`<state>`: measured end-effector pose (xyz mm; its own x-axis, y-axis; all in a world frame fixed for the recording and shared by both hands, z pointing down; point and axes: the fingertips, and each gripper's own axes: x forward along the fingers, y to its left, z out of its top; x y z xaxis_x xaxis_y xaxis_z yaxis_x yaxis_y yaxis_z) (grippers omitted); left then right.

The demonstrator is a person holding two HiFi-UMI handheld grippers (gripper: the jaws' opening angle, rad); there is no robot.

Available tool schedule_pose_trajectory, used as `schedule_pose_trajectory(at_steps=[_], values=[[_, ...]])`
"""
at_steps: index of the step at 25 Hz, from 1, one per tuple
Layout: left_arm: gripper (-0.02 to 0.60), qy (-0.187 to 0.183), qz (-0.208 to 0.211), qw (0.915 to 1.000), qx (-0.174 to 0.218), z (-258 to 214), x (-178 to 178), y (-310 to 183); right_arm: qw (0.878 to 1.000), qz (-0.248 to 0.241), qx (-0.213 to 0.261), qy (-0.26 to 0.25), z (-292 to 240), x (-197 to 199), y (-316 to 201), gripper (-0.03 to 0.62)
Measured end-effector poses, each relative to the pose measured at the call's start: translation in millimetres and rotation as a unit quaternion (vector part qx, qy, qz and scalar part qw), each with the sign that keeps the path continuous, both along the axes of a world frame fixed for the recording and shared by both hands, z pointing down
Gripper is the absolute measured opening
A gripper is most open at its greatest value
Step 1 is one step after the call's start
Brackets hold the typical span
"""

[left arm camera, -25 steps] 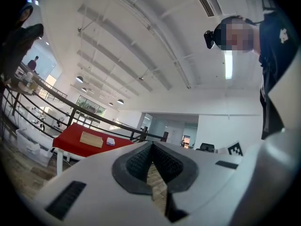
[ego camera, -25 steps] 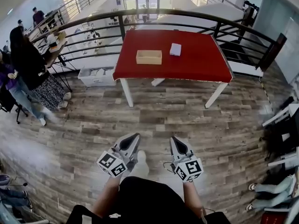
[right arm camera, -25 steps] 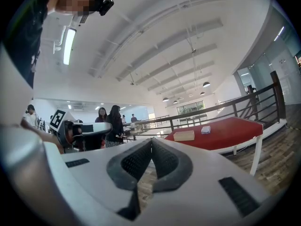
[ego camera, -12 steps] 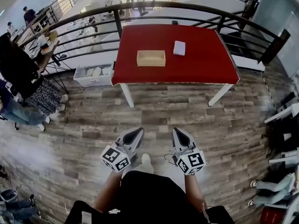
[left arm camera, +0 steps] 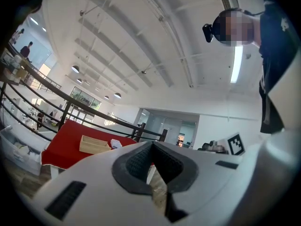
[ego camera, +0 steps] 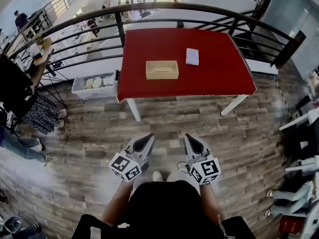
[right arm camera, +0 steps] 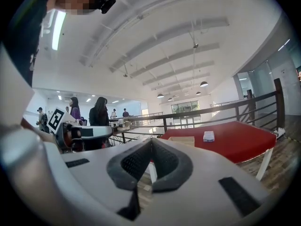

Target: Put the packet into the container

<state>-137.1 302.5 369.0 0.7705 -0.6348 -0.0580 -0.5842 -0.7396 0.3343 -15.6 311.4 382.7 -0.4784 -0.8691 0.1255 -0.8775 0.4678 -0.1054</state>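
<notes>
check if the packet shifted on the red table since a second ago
No. The packet lies just right of the wooden container on the red table, as before; only the view shifted.

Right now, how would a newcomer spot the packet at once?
Find the red-covered table beside the dark railing. Two things lie on it: an open wooden container and, to its right and a little farther back, the packet. It is the small, flat, whitish one, not the tan box.
</notes>
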Motion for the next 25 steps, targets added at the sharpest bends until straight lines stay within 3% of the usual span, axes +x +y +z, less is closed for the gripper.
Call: schedule_pose_trajectory(at_steps=[10,16,25], values=[[0.008,0.007,0.014,0.9998,-0.016,16.3,16.4,-70.0,1.000,0.009,0.000,-0.006,12.0,12.0,-82.8,0.020],[0.008,-0.002,0.015,0.9999,0.004,9.1,40.7,-152.0,1.000,0.009,0.011,-0.019,13.0,34.7,-171.0,0.020],[0.008,-0.038,-0.006,0.9992,-0.015,-14.8,82.7,-273.6,0.999,-0.010,0.003,-0.040,4.9,71.9,-306.4,0.020]])
